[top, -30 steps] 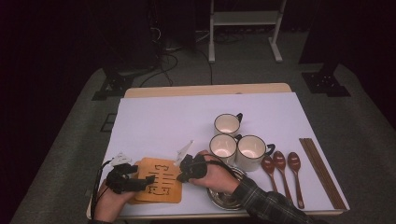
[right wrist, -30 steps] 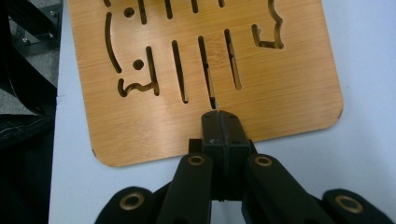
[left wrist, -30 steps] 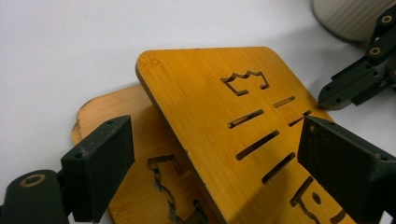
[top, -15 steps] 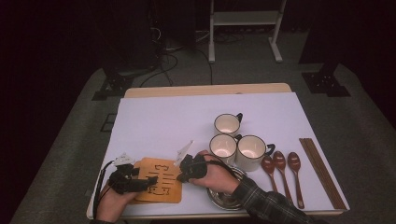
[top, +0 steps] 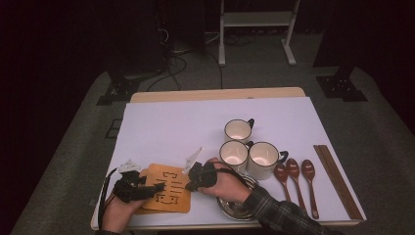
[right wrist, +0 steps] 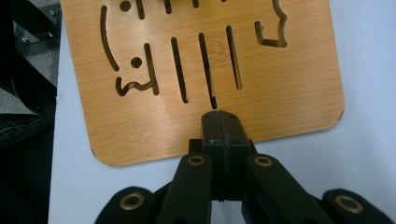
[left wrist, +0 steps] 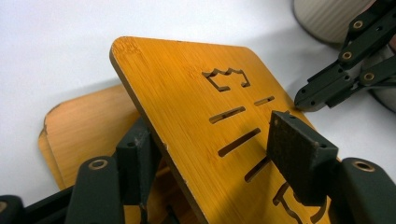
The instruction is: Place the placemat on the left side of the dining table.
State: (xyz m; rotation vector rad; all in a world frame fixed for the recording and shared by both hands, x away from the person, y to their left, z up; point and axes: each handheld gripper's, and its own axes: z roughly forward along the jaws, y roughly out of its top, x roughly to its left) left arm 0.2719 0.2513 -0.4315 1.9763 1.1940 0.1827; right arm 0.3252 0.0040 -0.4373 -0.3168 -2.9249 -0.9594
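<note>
The left hand-held gripper [left wrist: 219, 172] has just been closing its jaws around the raised edge of the top bamboo board [left wrist: 196, 107]; let them bite squarely before lifting, so it peels off the second board [left wrist: 79, 126] lying beneath. The top board is orange-brown, round-cornered, cut with slots, at the bench's [top: 195, 122] near left. The right hand-held gripper [right wrist: 219, 122], fully shut and holding nothing, presses its far edge

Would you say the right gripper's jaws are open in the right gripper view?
No, the right gripper has its jaws closed together, tips resting on the wooden board.
</note>
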